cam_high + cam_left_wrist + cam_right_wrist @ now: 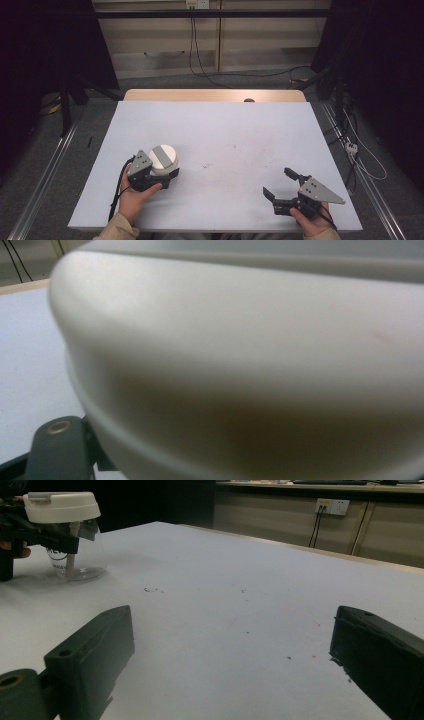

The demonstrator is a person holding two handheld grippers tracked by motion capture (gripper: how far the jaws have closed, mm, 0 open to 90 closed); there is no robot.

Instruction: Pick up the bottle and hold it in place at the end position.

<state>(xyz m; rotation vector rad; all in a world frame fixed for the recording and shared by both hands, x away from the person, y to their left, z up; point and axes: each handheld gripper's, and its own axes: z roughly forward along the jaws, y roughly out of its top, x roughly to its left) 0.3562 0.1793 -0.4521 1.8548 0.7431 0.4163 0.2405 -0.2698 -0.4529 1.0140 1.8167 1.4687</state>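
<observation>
The left hand-held gripper (167, 176) is clenched on the lidded clear cup (163, 159) — grasp made; lifting it upright off the tabletop (225, 135) likely follows. The right hand-held gripper (280, 186) rests released.

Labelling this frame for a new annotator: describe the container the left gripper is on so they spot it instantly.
Start from the pale table and go to its near-left part, where the left gripper is shut on the clear jar, just under its lid. It stands upright with a chunky white lid crossed by a grey band, the table's lone container.
</observation>
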